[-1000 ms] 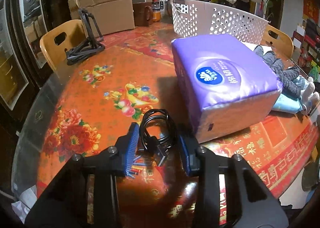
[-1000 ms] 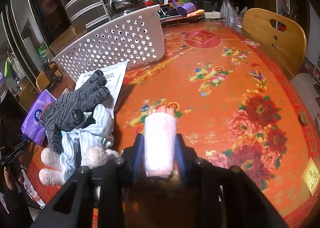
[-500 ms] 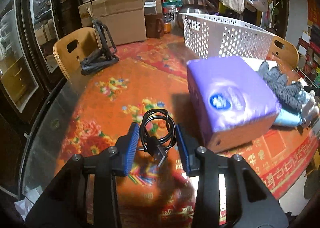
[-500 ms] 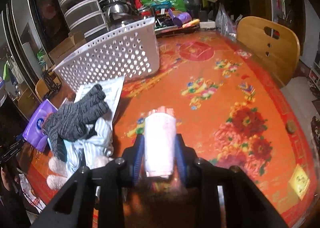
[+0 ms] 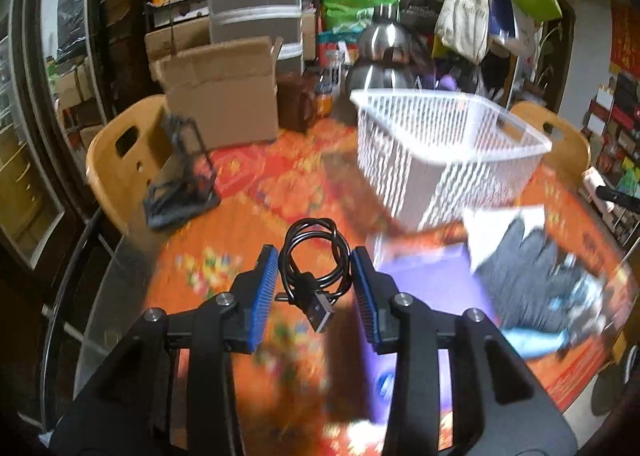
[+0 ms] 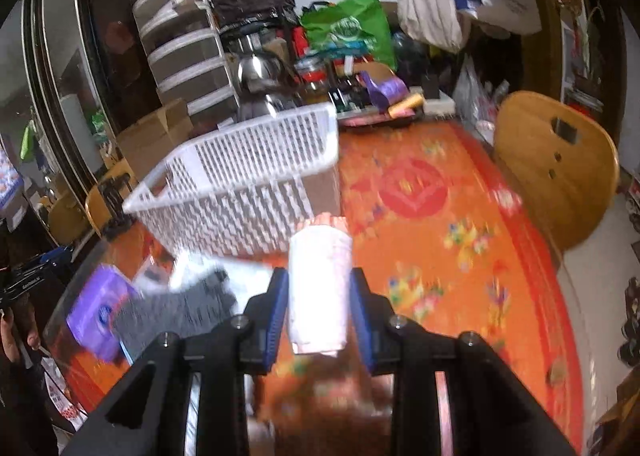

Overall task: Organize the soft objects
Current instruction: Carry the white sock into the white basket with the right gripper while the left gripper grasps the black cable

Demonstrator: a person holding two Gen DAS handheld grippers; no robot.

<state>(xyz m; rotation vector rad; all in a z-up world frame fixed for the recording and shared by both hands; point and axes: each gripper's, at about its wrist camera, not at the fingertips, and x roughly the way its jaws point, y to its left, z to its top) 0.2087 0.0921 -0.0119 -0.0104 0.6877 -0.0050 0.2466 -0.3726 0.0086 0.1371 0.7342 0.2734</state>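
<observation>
My left gripper (image 5: 314, 276) is shut on a coiled black USB cable (image 5: 310, 272) and holds it up above the table. My right gripper (image 6: 319, 288) is shut on a rolled pale pink cloth (image 6: 319, 288), also lifted. A white perforated basket (image 5: 448, 144) stands on the table ahead; it shows in the right wrist view (image 6: 240, 192) too. A purple tissue pack (image 5: 424, 280) (image 6: 98, 312), grey knit gloves (image 5: 532, 256) (image 6: 180, 304) and a light blue cloth (image 5: 532, 340) lie on the table below.
The round table has an orange floral cover (image 6: 440, 240). A cardboard box (image 5: 224, 104), a black stand (image 5: 180, 192), a kettle (image 5: 384, 56) and clutter sit at the back. Wooden chairs (image 5: 120, 160) (image 6: 556, 168) stand around the table.
Both grippers have risen and moved toward the basket, carrying the cable and the rolled cloth. The tissue pack and gloves now lie lower in both views.
</observation>
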